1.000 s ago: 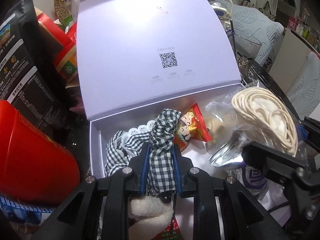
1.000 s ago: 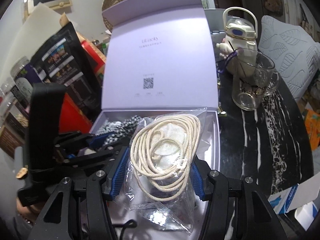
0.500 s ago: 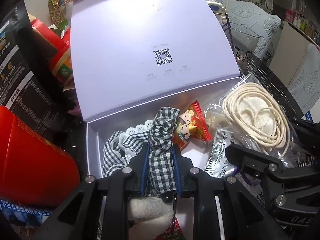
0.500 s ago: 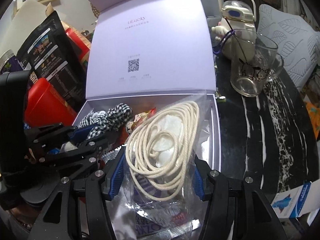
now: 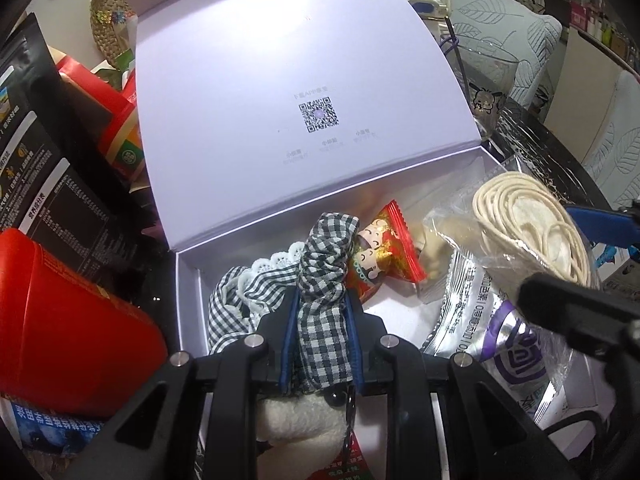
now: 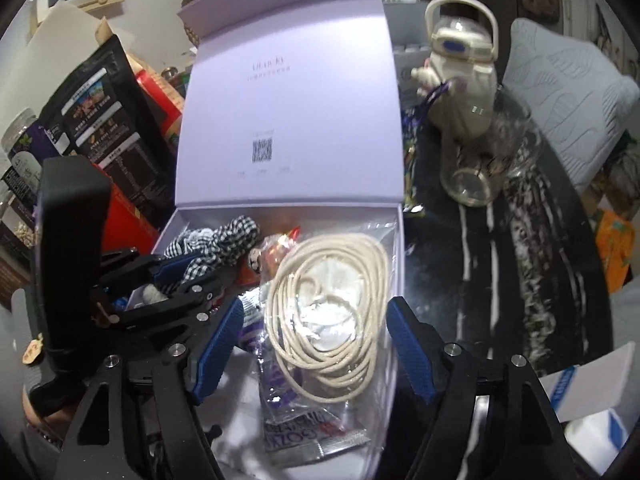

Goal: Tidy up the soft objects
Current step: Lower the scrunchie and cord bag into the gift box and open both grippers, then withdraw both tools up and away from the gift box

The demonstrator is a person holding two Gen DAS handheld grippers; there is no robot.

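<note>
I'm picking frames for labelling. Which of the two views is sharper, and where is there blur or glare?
Left wrist: sharp, checked scrunchie crisp; glare on silver pouch. Right wrist: softer, motion blur on glass mug and white kettle; rope bag clear enough.

- My left gripper (image 5: 322, 322) covers the lower half of the checked scrunchie (image 5: 326, 264); only its top loop shows past the blue pads.
- A white fluffy thing (image 5: 296, 416) sits behind my left gripper's frame, too covered for me to name.
- The red candy wrapper (image 5: 384, 252) is partly tucked behind the scrunchie.
- In the right wrist view, the silver packet (image 6: 304, 440) lies under the clear bag of cord (image 6: 328, 312), and its print is too blurred to read.
- The small text under the QR code (image 5: 319, 114) on the box lid (image 5: 280, 60) is too faint to read.
- The glass cup (image 6: 488, 160) is smeared by motion blur.
</note>
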